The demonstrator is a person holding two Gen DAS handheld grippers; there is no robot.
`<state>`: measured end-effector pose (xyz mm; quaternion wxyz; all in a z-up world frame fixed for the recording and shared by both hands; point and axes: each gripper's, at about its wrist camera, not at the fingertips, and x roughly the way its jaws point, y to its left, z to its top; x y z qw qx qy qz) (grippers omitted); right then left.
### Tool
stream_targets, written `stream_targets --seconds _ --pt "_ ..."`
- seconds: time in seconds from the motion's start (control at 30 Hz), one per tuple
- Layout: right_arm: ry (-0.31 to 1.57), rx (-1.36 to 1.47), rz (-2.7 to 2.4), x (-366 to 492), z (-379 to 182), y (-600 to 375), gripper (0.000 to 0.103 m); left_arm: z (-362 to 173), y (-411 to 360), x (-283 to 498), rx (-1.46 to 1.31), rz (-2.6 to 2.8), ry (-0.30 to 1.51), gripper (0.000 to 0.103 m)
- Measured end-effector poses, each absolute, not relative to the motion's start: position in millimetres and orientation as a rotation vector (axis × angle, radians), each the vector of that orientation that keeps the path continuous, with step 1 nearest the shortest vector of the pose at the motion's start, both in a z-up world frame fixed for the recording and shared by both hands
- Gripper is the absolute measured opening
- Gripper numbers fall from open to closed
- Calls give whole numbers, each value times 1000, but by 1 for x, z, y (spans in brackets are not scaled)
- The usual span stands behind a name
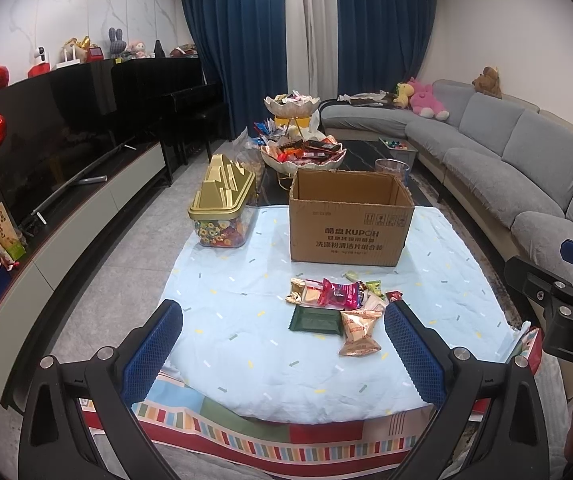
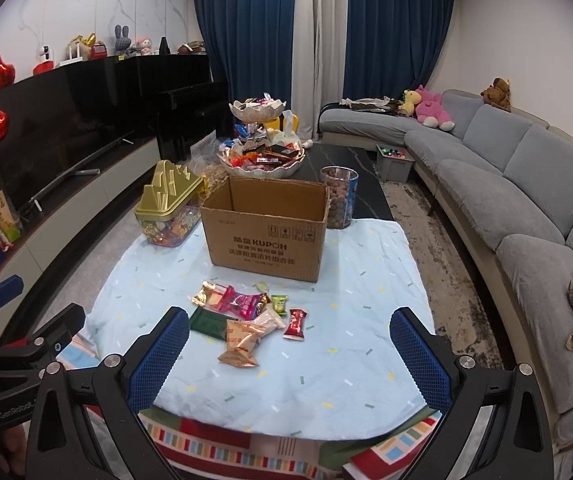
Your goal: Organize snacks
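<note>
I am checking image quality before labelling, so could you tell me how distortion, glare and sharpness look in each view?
Left wrist: strong fisheye bending, dark corners, glare streaks on the TV, snack pile sharp. Right wrist: same bending, cardboard box print readable, even indoor light.

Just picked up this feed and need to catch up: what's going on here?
A person holds a gripper in each hand above a light blue cloth. The left gripper and the right gripper both hover with jaws open, holding nothing. A small pile of wrapped snacks lies loose on the cloth, in front of an open cardboard box. Its inside isn't visible. A gold-lidded candy jar stands beside the box. Sorting appears not to have started.
</note>
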<state>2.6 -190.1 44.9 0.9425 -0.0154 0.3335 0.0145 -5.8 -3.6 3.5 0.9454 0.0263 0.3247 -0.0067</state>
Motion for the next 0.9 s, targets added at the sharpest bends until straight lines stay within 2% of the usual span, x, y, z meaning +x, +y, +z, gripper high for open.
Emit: stream_targets --seconds 0.9 --pt "676 -31 29 2 49 -189 102 9 -1 -6 53 -14 654 103"
